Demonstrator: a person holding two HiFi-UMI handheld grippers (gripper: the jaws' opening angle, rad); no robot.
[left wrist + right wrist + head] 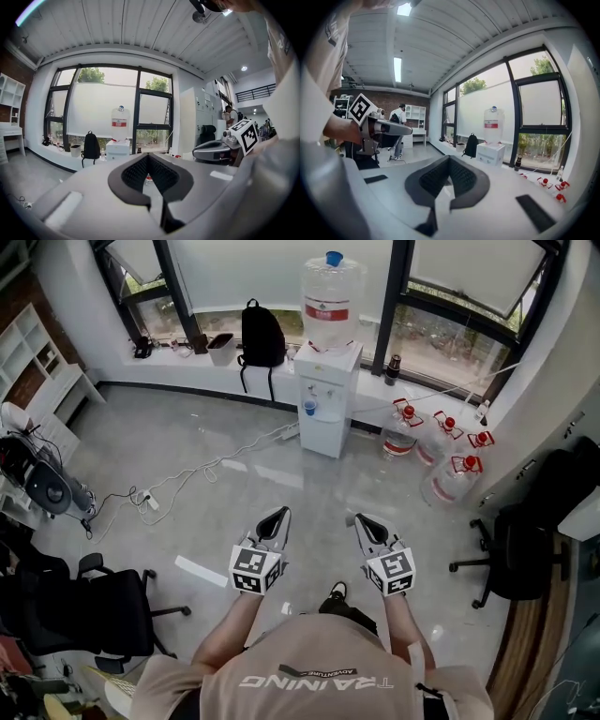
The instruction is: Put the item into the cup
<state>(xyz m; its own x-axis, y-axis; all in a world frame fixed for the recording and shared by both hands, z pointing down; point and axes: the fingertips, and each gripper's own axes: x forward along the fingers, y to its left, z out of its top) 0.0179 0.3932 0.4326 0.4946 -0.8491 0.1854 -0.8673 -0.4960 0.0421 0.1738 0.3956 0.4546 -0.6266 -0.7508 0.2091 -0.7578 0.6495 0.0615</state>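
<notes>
You stand on a grey polished floor [234, 521] and hold the left gripper [275, 517] and the right gripper [362, 521] out in front of you, side by side and apart from each other. The head view shows only their tops and marker cubes. Each gripper's own view shows its jaws pressed together at the tips with nothing between them. Neither the cup nor the item appears in any view.

Only the head view lays out the floor. A white power strip with trailing cables [150, 500] lies at the left and a black office chair [89, 610] stands at the near left. Another black chair [525, 554] stands at the right, and a cluster of clear water bottles with red caps [441, 446] sits at the far right.

Straight ahead and far off is a white water dispenser topped by a clear blue-capped bottle [326, 390]. A black backpack [262, 334] is just left of it at the window ledge, and both gripper views show these too.

Only the right gripper view shows a person in a white top [399, 117], far off by white shelves [415, 115].
</notes>
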